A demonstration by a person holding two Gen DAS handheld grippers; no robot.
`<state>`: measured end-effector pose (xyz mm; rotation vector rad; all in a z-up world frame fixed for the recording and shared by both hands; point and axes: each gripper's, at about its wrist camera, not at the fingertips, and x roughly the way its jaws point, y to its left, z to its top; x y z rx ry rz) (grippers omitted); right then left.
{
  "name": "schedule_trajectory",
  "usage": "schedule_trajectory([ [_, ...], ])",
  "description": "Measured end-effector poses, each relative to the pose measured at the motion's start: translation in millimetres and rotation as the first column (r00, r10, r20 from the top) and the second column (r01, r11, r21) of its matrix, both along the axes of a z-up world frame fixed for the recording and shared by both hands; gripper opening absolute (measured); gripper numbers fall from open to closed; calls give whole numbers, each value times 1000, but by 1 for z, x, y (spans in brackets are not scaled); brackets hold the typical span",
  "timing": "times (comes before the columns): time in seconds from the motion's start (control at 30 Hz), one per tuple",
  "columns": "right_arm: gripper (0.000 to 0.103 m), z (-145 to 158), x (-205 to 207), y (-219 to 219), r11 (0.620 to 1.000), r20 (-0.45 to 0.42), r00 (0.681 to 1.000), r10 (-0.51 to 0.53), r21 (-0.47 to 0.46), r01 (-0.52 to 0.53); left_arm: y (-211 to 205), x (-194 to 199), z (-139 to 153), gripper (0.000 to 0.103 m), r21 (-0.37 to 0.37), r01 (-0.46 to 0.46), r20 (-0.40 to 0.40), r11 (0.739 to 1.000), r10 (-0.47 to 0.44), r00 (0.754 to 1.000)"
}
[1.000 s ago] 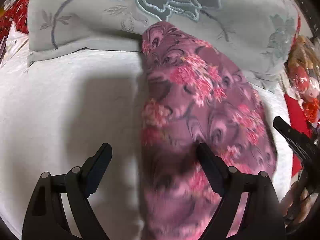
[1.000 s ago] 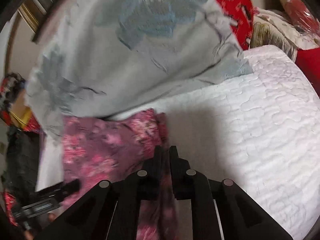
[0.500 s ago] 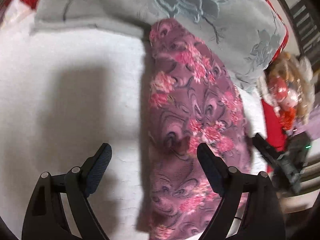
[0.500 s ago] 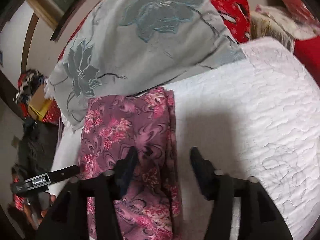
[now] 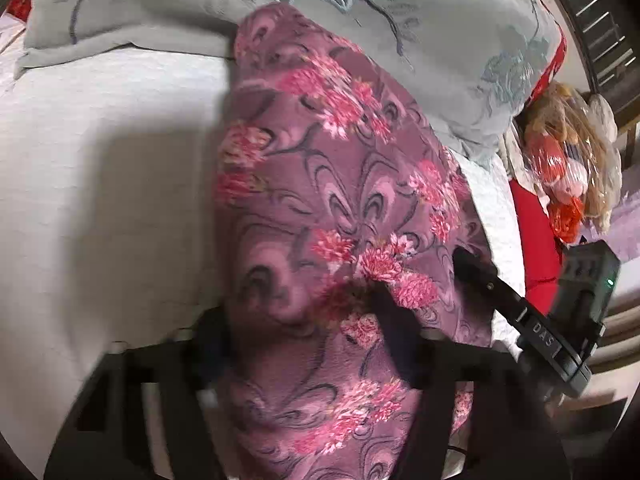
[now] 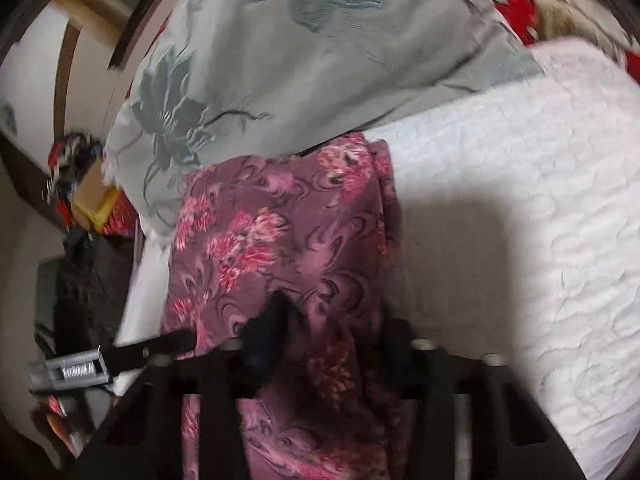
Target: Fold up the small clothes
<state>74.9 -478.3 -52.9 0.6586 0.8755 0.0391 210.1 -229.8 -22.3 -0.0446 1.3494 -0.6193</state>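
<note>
A purple garment with pink flowers [image 5: 340, 208] lies lengthwise on the white quilted bed [image 5: 100, 160], its far end against a grey flowered pillow [image 5: 400, 20]. My left gripper [image 5: 304, 328] straddles the near part of the garment. Its jaws are closing, one finger at the cloth's left edge and the other dug into the top, with fabric bulging between them. In the right wrist view my right gripper [image 6: 332, 338] straddles the garment [image 6: 280, 232] near its right edge. Its jaws are closing too, and fabric puckers up between them. Each gripper shows in the other's view: right gripper [image 5: 480, 276], left gripper [image 6: 160, 348].
The grey pillow [image 6: 320, 60] blocks the far side of the bed [image 6: 520, 200]. A stuffed toy in clear plastic [image 5: 568, 148] and red cloth [image 5: 536, 232] lie past the bed's right edge. Boxes and dark clutter [image 6: 80, 184] sit beyond the garment's left side.
The right gripper let go of the garment's edge, opened, came down over the cloth and narrowed again. The left gripper's wide jaws have drawn closer, gathering cloth between them.
</note>
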Motion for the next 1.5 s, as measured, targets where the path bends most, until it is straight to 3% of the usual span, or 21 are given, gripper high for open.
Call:
schedule_trajectory([
  [0.03,28,2,-1,-1,1000,3,1000,2,-9,-2,7,0,3,42,-6,-5,5,1000,5,1000],
  [0.13,25,10,-6,-6,1000,32,999,-3,9,3,23,5,5,38,-39,-34,-20,999,33,999],
  [0.2,27,2,-3,-8,1000,-27,1000,-15,-2,15,29,9,3,38,-49,-53,-48,997,51,998],
  [0.27,40,2,-5,-12,999,-37,998,-45,-9,45,35,13,9,38,-57,-57,-41,997,55,998],
  [0.37,44,13,0,-23,993,3,993,-118,-17,118,36,23,22,52,-37,-69,27,997,70,997],
  [0.4,47,15,8,-28,990,11,990,-137,-11,138,33,28,25,64,-25,-73,37,997,74,997],
  [0.5,53,13,34,-32,987,-7,987,-163,6,163,16,40,20,66,6,-64,44,998,63,997],
  [0.63,32,4,59,-29,983,-12,984,-179,-52,178,5,58,-3,72,88,-55,44,995,52,998],
  [0.67,26,-9,70,-27,980,-101,980,-170,-121,158,6,62,-10,74,81,-53,18,995,52,998],
  [0.73,27,-9,71,-33,980,-92,982,-167,-126,155,12,66,-8,75,48,-56,10,997,55,998],
  [0.8,35,-1,62,-42,976,-88,978,-191,-123,180,18,65,-2,75,50,-36,23,998,35,999],
  [0.9,43,3,26,-63,983,-41,983,-179,44,180,33,55,6,74,-21,-15,2,1000,15,1000],
  [0.97,67,-3,3,-67,977,-12,991,-137,164,137,40,43,3,74,-100,-2,-47,995,-3,999],
  [1.03,71,-17,-16,-61,967,8,997,-80,242,76,38,31,-9,74,-140,2,-116,990,-18,993],
  [1.2,80,-23,-17,-36,964,51,999,8,264,-21,21,14,-9,76,-87,-4,-68,996,-2,998],
  [1.27,80,-19,-4,-19,983,-3,1000,31,181,-29,9,11,-8,68,-51,-21,-47,998,18,999],
  [1.3,78,-17,1,-13,989,-13,999,36,142,-34,8,9,-7,56,-24,-26,-32,999,25,999],
  [1.37,50,-6,5,4,997,-22,998,61,57,-60,7,4,-5,43,13,-27,-4,1000,27,1000],
  [1.4,48,1,3,10,999,-11,999,51,6,-51,9,4,-2,35,17,-30,7,999,29,1000],
  [1.47,28,13,-3,16,999,8,999,34,-42,-33,15,0,5,28,11,-36,18,999,36,999],
  [1.5,27,19,-10,16,999,16,1000,21,-44,-20,19,0,8,26,5,-44,19,999,44,999],
])
